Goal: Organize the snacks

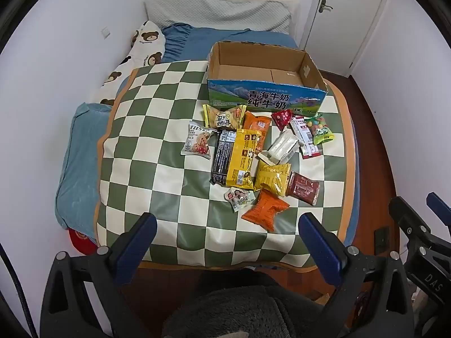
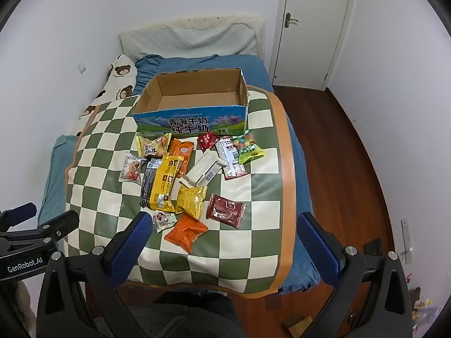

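Note:
Several snack packets lie in a loose heap on a green-and-cream checked mat [image 1: 157, 129] [image 2: 253, 231] spread over a bed. Among them are an orange packet [image 1: 265, 209] [image 2: 187, 231], a dark red packet [image 1: 303, 187] [image 2: 226, 210], a large yellow packet [image 1: 243, 157] [image 2: 165, 183] and a white carton [image 1: 282, 148] [image 2: 205, 169]. An open cardboard milk box [image 1: 267, 98] [image 2: 191, 121] with nothing inside stands just behind the heap. My left gripper [image 1: 227, 225] hangs open above the mat's near edge. My right gripper [image 2: 222, 225] is open too, over the nearest packets, touching none.
Blue bedding [image 1: 76, 169] and a bear-print pillow [image 1: 143, 45] lie left of the mat, against a white wall. A white door [image 2: 310, 28] stands at the back right, with wooden floor [image 2: 352, 169] beside the bed. A person's grey-clad lap [image 1: 239, 309] fills the bottom.

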`<state>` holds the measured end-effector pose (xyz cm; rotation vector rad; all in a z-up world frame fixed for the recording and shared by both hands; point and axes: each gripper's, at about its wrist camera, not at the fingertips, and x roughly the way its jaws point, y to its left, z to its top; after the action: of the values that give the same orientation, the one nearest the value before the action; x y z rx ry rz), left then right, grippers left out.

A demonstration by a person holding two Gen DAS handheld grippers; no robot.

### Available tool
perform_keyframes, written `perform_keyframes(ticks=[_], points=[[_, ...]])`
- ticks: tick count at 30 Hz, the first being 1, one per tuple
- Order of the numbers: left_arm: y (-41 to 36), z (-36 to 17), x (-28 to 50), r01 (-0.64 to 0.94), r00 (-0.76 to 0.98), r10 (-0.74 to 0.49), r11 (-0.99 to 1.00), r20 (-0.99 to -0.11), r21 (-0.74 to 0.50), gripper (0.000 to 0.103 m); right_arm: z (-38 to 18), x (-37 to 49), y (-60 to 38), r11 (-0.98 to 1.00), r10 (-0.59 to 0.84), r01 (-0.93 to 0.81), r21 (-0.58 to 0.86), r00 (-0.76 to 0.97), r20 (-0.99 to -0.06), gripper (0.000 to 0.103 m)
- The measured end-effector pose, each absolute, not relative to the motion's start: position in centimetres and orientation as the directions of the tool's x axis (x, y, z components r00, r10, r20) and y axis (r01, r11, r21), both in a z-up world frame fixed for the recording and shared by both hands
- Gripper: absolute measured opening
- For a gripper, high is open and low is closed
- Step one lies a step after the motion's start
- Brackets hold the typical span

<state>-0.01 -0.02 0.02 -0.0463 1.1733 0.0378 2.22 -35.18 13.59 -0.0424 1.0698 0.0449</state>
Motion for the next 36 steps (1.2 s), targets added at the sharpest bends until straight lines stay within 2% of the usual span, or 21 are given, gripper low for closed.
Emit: perform_keyframes(ticks=[36], points=[[0.35, 0.23, -0.03, -0.047, 0.395, -0.003, 0.999, -0.918, -0.024, 0.103, 13.82, 2.62, -34.54, 0.998, 0.033, -0.065, 0.002, 0.481, -0.876, 0.103]])
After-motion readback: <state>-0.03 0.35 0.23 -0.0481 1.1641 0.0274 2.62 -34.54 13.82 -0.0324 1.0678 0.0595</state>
